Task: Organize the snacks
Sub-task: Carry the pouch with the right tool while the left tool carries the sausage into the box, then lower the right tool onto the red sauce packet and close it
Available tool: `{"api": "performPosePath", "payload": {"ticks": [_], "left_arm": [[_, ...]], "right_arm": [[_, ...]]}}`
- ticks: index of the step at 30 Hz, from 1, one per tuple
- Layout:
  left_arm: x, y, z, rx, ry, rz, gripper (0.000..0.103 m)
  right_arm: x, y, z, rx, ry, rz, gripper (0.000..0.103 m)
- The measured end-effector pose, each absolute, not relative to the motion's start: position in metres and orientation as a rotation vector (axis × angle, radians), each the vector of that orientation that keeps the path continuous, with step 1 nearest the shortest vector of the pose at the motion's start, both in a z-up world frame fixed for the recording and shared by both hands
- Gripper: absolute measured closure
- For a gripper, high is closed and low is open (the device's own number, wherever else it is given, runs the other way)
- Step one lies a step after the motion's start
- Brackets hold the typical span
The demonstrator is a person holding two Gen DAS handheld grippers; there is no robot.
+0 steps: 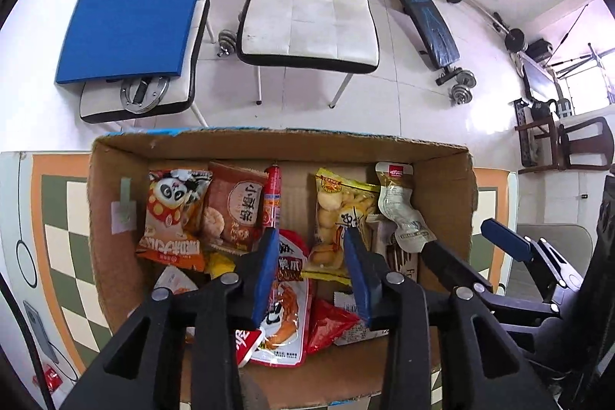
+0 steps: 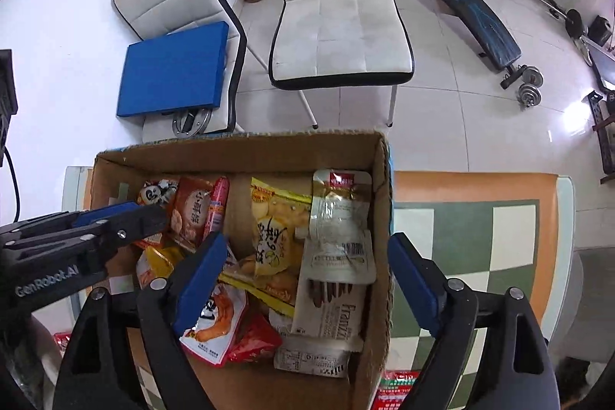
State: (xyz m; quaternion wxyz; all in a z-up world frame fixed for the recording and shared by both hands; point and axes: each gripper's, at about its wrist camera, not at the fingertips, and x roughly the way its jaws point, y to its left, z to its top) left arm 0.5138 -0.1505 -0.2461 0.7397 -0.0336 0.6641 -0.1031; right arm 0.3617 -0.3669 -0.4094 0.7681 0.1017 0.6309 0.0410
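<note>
One cardboard box (image 1: 115,187) sits on the checkered table (image 2: 480,218), stuffed with roughly ten snack packs (some overlap, so the count's fuzzy): one panda bag (image 1: 173,214), one red sausage stick (image 1: 272,196), one yellow pack (image 2: 275,237), one Franzzi biscuit pack (image 2: 334,306). Two white chairs (image 1: 311,14) stand behind it. Left gripper (image 1: 311,256) hangs over the box, jaws narrow, nothing pinched between them. Right gripper (image 2: 307,264) is spread wide and empty, straddling the box's right wall.
</note>
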Motion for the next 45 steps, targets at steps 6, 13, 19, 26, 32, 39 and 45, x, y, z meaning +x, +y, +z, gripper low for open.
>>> {"api": "performPosePath", "payload": {"ticks": [6, 13, 19, 26, 32, 39, 45], "left_arm": [[0.478, -0.140, -0.227, -0.071, 1.403, -0.200, 0.070], [0.425, -0.108, -0.194, -0.062, 1.293, -0.141, 0.070], [0.362, -0.068, -0.178, -0.108, 1.223, 0.003, 0.070], [0.290, -0.070, -0.196, -0.115, 1.203, 0.051, 0.070], [0.267, -0.083, -0.231, -0.087, 1.241, 0.077, 0.070], [0.262, -0.086, -0.263, -0.082, 1.295, 0.106, 0.070], [0.267, -0.077, -0.276, -0.111, 1.323, 0.109, 0.070]], "right_arm": [[0.334, -0.366, -0.398, 0.250, 1.357, 0.109, 0.013], [0.283, -0.359, -0.377, 0.306, 1.314, 0.144, 0.013], [0.221, -0.362, -0.355, 0.332, 1.238, 0.116, 0.013], [0.138, -0.406, -0.365, 0.379, 1.234, -0.031, 0.013], [0.095, -0.442, -0.426, 0.403, 1.361, -0.096, 0.013], [0.090, -0.454, -0.495, 0.426, 1.459, -0.140, 0.013], [0.097, -0.453, -0.534, 0.420, 1.510, -0.175, 0.015]]}}
